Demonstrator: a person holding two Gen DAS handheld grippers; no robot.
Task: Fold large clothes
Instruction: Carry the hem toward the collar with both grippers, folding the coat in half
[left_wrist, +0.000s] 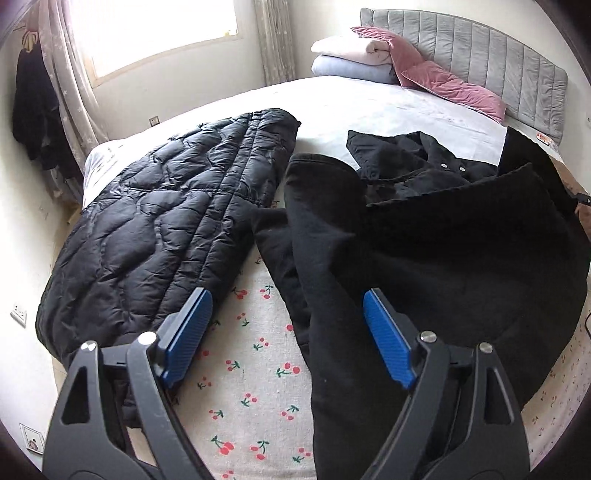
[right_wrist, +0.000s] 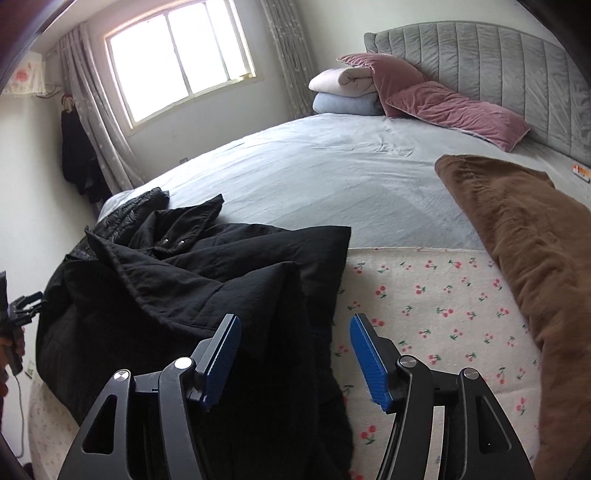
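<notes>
A large black coat (left_wrist: 424, 236) lies crumpled on the bed, its snap-button collar (left_wrist: 443, 166) toward the headboard; it also shows in the right wrist view (right_wrist: 207, 280). My left gripper (left_wrist: 284, 306) is open and empty, hovering over the coat's left edge and the cherry-print sheet (left_wrist: 251, 369). My right gripper (right_wrist: 293, 326) is open and empty over the coat's right edge. A black quilted puffer jacket (left_wrist: 162, 229) lies flat to the left of the coat.
A brown garment (right_wrist: 524, 251) lies on the bed's right side. Pink pillows (right_wrist: 443, 107) and folded blankets (right_wrist: 343, 92) sit by the grey headboard (right_wrist: 498, 62). Dark clothes (left_wrist: 33, 110) hang on the wall beside the curtains. The grey bedsheet (right_wrist: 332, 166) spreads behind.
</notes>
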